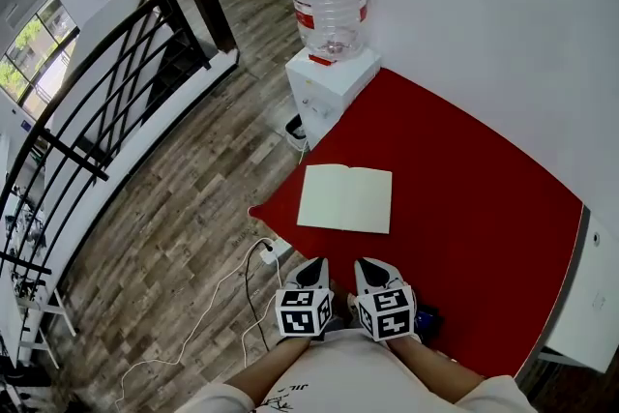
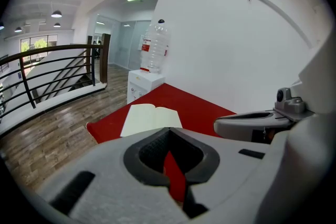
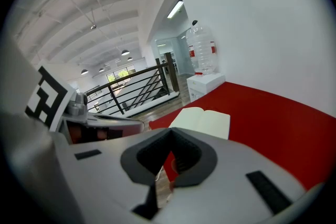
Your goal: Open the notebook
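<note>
The notebook point(image 1: 345, 198) lies already open and flat on the red desk point(image 1: 484, 208), near its left edge, cream pages up and the spine crease running down the middle. It looks light and thin, with soft, floppy paper leaves that would bend or crease under a hard pinch. Any further page is best taken by its free outer edge, lifted lightly and swung over the spine, with the other side held down so the book does not slide on the cloth. The left tongs point(image 1: 317, 262) and right tongs point(image 1: 368, 262) hang side by side near the person's body, well short of it, both closed and empty.
</note>
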`<state>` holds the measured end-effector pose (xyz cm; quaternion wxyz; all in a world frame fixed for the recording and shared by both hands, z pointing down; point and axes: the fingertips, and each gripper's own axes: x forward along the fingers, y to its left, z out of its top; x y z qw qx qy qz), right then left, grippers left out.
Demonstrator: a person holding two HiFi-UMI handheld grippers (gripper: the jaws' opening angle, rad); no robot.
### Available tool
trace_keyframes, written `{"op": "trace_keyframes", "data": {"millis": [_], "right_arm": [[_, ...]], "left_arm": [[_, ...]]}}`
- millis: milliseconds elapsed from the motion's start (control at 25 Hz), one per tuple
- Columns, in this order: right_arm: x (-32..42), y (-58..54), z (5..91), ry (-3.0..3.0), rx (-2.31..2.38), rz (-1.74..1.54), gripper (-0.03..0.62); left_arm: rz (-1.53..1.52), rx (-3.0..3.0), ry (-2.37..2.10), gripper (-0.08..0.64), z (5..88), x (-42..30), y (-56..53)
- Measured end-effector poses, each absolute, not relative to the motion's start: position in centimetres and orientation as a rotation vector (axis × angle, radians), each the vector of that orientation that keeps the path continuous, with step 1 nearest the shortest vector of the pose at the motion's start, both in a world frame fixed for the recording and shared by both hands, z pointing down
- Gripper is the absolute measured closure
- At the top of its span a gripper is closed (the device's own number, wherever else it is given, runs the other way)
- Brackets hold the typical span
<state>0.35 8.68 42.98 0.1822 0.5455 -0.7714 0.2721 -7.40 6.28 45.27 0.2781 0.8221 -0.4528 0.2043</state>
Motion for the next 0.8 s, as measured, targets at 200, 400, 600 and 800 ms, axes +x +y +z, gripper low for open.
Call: {"op": "trace_keyframes", "data": {"millis": [200,400,600,800], "right_arm": [[0.4,8.8,43.1,-2.180,1.541,0.780,0.586],[0.7,9.1,43.1,-2.186,1.537,0.785,0.586],[0.6,9.5,42.9,-2.196,1.527,0.785,0.586],[0.5,9.8,43.0,-2.198,1.517,0.781,0.586]], "left_arm": [[0.543,2.225,-1.213,0.554,44.8,-7.0,6.3],[0.544,2.228,-1.219,0.554,44.6,-6.7,6.6],[0.536,2.212,-1.221,0.554,44.5,-6.9,7.1],[0.532,2.211,-1.230,0.552,44.4,-7.1,7.3]]}}
